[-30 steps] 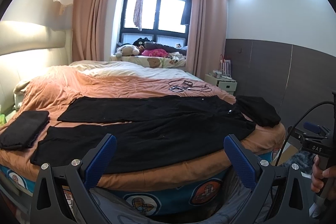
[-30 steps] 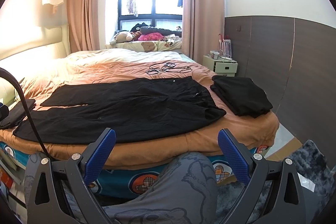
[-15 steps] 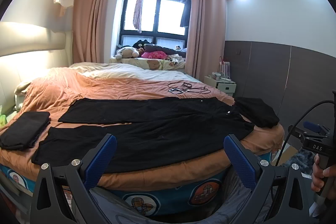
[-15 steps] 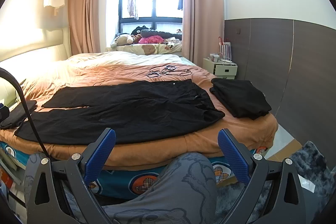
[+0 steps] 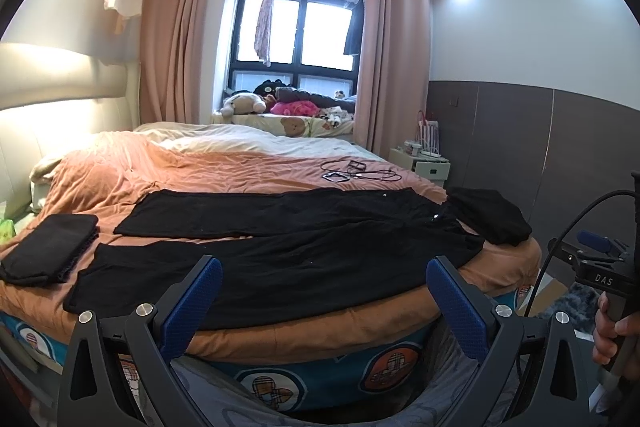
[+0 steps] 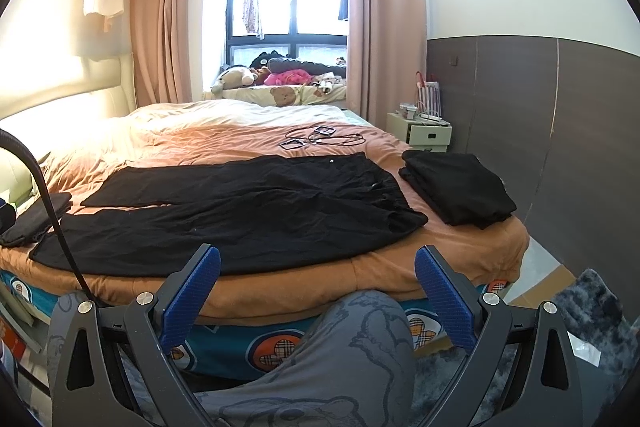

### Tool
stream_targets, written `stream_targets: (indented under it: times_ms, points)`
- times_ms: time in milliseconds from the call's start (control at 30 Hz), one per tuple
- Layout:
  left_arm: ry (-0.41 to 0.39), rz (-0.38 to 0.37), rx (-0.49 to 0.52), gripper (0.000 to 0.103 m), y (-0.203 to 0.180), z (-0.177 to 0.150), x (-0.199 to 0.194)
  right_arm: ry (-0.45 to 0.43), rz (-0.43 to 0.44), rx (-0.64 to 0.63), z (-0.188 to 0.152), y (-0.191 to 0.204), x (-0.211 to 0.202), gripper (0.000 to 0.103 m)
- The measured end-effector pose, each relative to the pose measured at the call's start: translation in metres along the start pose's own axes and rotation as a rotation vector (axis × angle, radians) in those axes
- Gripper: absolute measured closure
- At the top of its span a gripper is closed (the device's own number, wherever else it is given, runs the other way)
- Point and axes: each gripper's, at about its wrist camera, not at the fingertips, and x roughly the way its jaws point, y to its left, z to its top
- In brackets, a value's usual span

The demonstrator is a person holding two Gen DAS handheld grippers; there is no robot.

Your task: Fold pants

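Black pants (image 5: 288, 247) (image 6: 248, 215) lie spread flat across the orange bedcover, waist to the right, both legs stretched left and slightly apart. My left gripper (image 5: 324, 303) hangs open in front of the bed's near edge, short of the pants, nothing between its blue pads. My right gripper (image 6: 318, 291) is open too, held above a person's knee (image 6: 352, 339) and off the bed. In the left wrist view a hand (image 5: 612, 331) at the far right grips the other tool's handle.
A folded black garment (image 5: 48, 247) sits at the bed's left end. Another folded black pile (image 6: 456, 187) lies at the right end. Cables and small devices (image 6: 320, 137) rest farther back on the bed. A nightstand (image 6: 424, 133) stands by the right wall. A dark rug (image 6: 596, 311) covers the floor at right.
Both views have shifted slightly, with the bed sitting a little lower in frame. The pants and folded piles have not moved, and both grippers stay open.
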Motion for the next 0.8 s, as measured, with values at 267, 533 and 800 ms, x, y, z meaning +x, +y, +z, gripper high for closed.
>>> stream_targets:
  times_ms: [267, 533, 800]
  points:
    - [-0.003, 0.005, 0.0, 0.0, 0.004, -0.001, -0.001, -0.002, 0.012, 0.006, 0.0, 0.002, 0.001, 0.005]
    - [-0.001, 0.021, -0.009, 0.0, 0.011, -0.003, -0.001, -0.004, 0.012, 0.001, 0.001, 0.003, 0.005, 0.005]
    - [0.015, 0.052, -0.021, 0.0, 0.023, -0.005, 0.003, -0.004, 0.01, 0.015, 0.004, 0.002, 0.019, 0.005]
